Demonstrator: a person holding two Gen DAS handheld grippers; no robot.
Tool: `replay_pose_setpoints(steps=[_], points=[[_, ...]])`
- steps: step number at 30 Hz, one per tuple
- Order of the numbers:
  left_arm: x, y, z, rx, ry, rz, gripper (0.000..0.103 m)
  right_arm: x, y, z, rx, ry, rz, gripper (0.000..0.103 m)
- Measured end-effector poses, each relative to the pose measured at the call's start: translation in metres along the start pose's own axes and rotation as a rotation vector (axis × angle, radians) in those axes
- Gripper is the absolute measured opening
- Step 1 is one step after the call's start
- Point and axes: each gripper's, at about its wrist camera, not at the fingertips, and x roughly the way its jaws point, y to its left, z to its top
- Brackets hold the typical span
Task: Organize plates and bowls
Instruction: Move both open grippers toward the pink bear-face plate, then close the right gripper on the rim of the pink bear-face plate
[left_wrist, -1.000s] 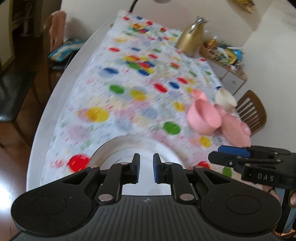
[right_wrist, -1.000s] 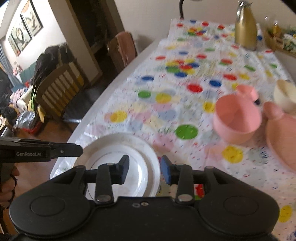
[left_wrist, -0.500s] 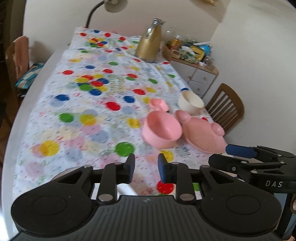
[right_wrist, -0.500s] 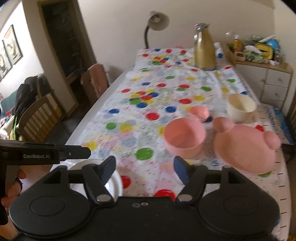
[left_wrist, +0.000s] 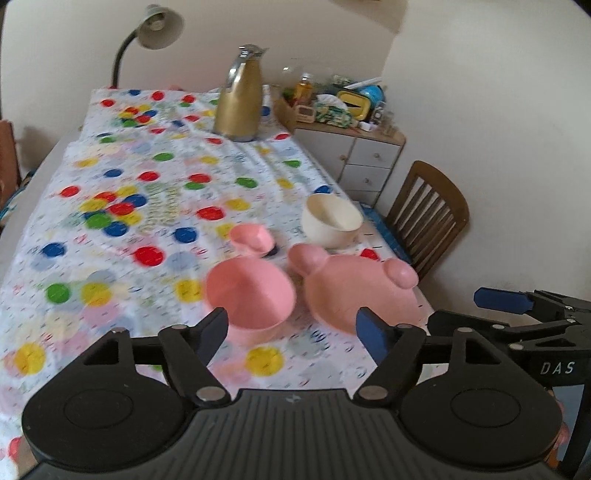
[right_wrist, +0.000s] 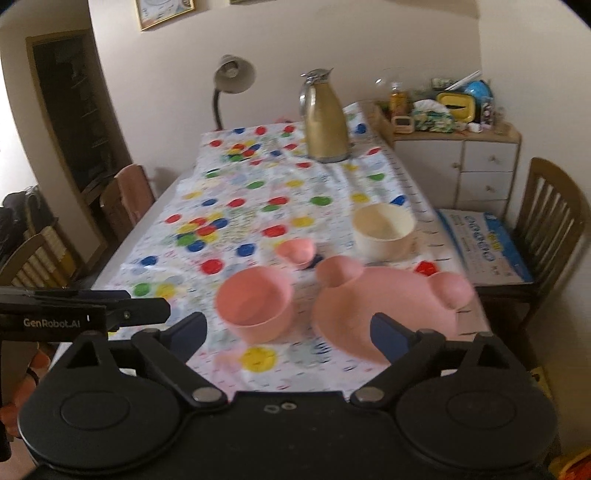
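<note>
While both my tools have just been opening with nothing between their jaws, the pink bowl (left_wrist: 251, 291) sits ahead of my left tool (left_wrist: 291, 325), and the eared pink plate (right_wrist: 388, 306), just beside it, faces my right tool (right_wrist: 288, 328).

Tablecloth (left_wrist: 122, 236) white, scattered with red, blue, green and yellow dots plus small coloured dashes. Round bowl (left_wrist: 251, 291) pink; eared plate (left_wrist: 354, 291) same pink; small bowl (left_wrist: 253, 240) pink too. Cup-shaped bowl (left_wrist: 330, 219) cream. Jug (left_wrist: 240, 99) gold with silver top. Lamp (left_wrist: 155, 22) grey-beige shade. Drawer cabinet (right_wrist: 476, 170) white, light wood top. Chair (left_wrist: 428, 214) brown wood. Left hand-held gripper (left_wrist: 291, 328) black, blue pads; right hand-held gripper (right_wrist: 290, 328) black, blue pads.
</note>
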Motion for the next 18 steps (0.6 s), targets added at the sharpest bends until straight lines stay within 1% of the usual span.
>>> replay_pose_setpoints(steps=[1, 2, 6, 11, 18], points=[[0.006, -0.006, 0.002, 0.006, -0.002, -0.007, 0.079, 0.001, -0.006, 0.001, -0.002, -0.003, -0.012, 0.099], [0.012, -0.012, 0.003, 0.012, -0.003, -0.012, 0.079, 0.002, -0.012, 0.001, -0.003, -0.007, -0.023, 0.103], [0.043, -0.033, 0.007, 0.028, 0.015, -0.015, 0.080, 0.009, -0.038, 0.002, -0.007, -0.008, -0.049, 0.103], [0.086, -0.051, 0.011, 0.022, 0.065, 0.015, 0.080, 0.024, -0.073, 0.005, 0.015, 0.021, -0.060, 0.103], [0.138, -0.066, 0.013, 0.018, 0.131, 0.069, 0.080, 0.056, -0.121, 0.002, 0.047, 0.078, -0.086, 0.102]])
